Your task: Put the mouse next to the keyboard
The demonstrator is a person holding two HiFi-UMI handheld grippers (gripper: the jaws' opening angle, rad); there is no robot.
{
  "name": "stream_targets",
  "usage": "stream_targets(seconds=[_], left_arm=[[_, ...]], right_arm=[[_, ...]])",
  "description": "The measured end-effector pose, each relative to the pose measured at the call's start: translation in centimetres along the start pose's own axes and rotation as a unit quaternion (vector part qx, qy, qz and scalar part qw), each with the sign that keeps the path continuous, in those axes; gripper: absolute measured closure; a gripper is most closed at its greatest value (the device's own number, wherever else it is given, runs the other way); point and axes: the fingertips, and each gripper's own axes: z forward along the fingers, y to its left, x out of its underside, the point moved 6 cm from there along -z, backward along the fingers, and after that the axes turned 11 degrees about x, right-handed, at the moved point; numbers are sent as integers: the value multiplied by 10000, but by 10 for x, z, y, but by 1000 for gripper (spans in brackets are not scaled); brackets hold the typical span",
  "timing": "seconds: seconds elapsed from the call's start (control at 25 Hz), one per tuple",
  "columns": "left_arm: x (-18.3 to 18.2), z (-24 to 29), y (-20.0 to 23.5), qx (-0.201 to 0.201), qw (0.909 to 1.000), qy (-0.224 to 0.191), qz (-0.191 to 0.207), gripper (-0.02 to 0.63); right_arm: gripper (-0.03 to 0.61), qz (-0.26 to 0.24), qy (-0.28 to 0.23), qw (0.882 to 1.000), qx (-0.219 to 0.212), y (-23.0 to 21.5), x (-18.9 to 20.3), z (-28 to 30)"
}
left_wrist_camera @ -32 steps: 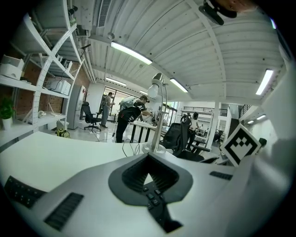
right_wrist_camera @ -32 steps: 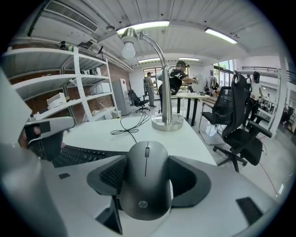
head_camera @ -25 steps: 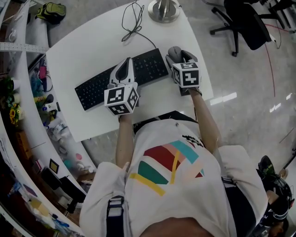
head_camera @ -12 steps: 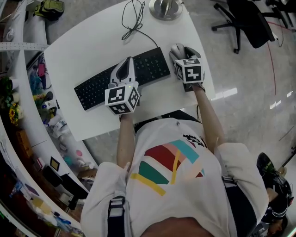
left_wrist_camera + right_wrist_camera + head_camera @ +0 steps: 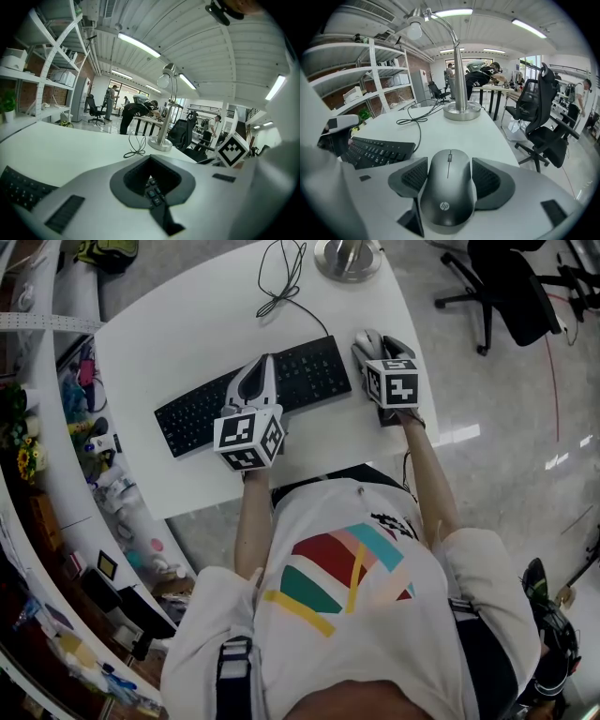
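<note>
Standing at the near edge of a white, rounded table (image 5: pixel 187 334), a person in a white T-shirt with coloured stripes (image 5: pixel 347 577) reaches both arms forward, one tool in each hand.

The left gripper (image 5: pixel 152 185) is clenched on nothing. Its jaws meet, and only a few keys show through the gap behind the pads. It hangs over the middle of the long black plastic keyboard (image 5: pixel 202 413), which lies slantwise across the table. It seems parked there simply to stay out of the other hand's way.

The right gripper (image 5: pixel 450 176) is the busy one. It grasps a dark grey, rounded plastic mouse (image 5: pixel 448 201), with a ribbed pad against each flank. The grip across the narrow sides keeps the mouse square and level. The wheel end points away from the person, as a user would want it.

The mouse sits just beside the keyboard's right end, apart from it and not far from the table's right edge. I can't tell whether it already rests on the table or hovers a little above. By my reckoning the placing is nearly finished, with only the release and a clean backward pull left. Care is needed there so the pads don't drag the mouse askew.

Further off, a thin black cable (image 5: pixel 281 287) loops across the table toward the round chrome lamp base (image 5: pixel 348 257). Beyond the table, a black office chair (image 5: pixel 511 287) stands on the glossy floor
</note>
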Motion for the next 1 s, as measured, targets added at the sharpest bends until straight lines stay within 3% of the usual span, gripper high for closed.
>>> stream_targets(seconds=[0.24,0.36,0.44,0.52,0.68,0.8,0.88,1.0], left_arm=[[-5,-8,1,-81,10000,-19,8,572],[-12,-15,-2,-85,9999,-66,104,572],[-19,-22,-4,-75,9998,-111,162,572],[-28,-33,-4,-96,9995,-199,208,572],[-55,-66,8,-207,9980,-588,114,572],[-85,-101,22,-288,9941,-1039,82,572],[-106,-127,31,-383,9908,-1278,224,572],[-131,-161,42,-424,9861,-1580,274,572]], right_arm=[[301,-73,-443,9989,-111,-2,-19,-29],[301,316,-535,9963,-589,4,-34,-49],[302,684,-610,9885,-1205,14,-49,-66],[302,1087,-1001,9760,-1603,25,-72,-85],[310,1220,-1748,9626,-1671,53,-116,-115],[524,1012,-2135,9577,-1641,84,-138,-138],[564,893,-2303,9544,-1676,109,-145,-153],[566,724,-2368,9527,-1761,146,-148,-167]])
